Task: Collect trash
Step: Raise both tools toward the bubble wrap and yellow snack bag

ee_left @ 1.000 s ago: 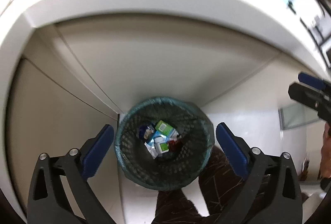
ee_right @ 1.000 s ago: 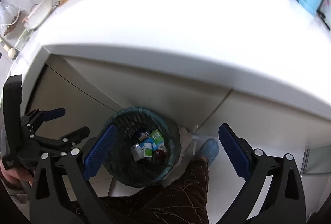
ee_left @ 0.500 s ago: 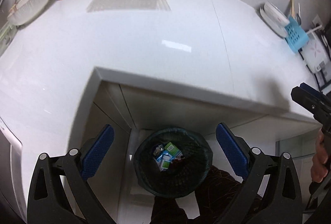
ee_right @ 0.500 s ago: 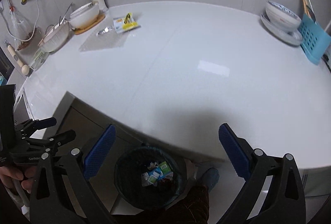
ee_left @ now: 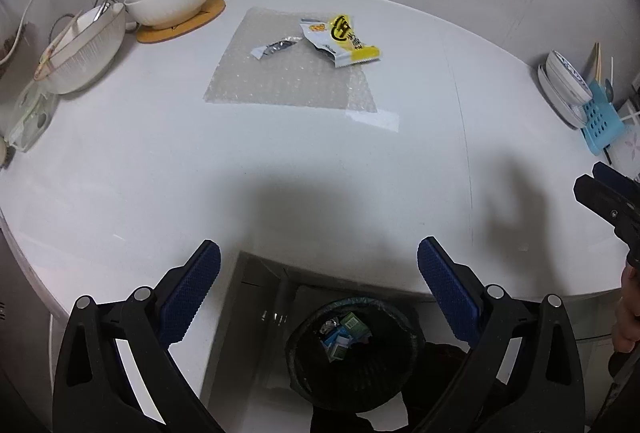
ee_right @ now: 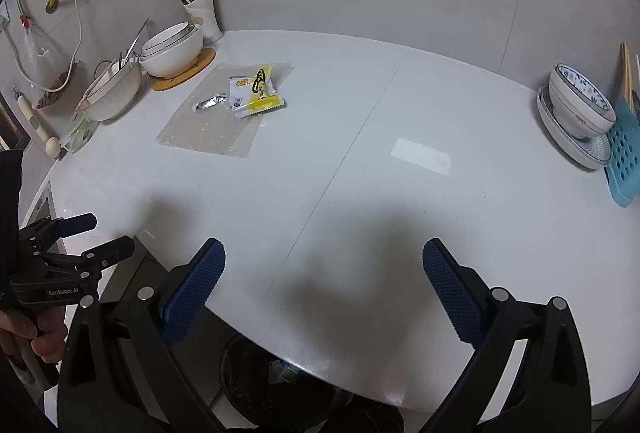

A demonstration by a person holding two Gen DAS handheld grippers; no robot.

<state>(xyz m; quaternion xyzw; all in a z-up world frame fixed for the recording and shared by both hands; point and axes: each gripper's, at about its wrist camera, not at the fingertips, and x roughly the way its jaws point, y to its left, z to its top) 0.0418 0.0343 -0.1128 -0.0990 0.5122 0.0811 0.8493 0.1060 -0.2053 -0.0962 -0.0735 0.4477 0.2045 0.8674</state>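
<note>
Left wrist view shows both hand-held grippers, left (ee_left: pixel 316 273) and right (ee_right: pixel 322 273), spread empty; some trash already sits in the bin (ee_left: pixel 352 353) below, while wrappers (ee_left: pixel 344 39) remain far ahead on the table (ee_left: pixel 280 161)

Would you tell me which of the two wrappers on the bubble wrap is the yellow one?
The larger wrapper, right of the small silver wrapper, is the yellow one, with black print. Both lie on the bubble wrap.

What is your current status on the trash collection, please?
Left gripper and right gripper open, empty. Yellow wrapper and foil scrap on bubble wrap. Path clear.
</note>
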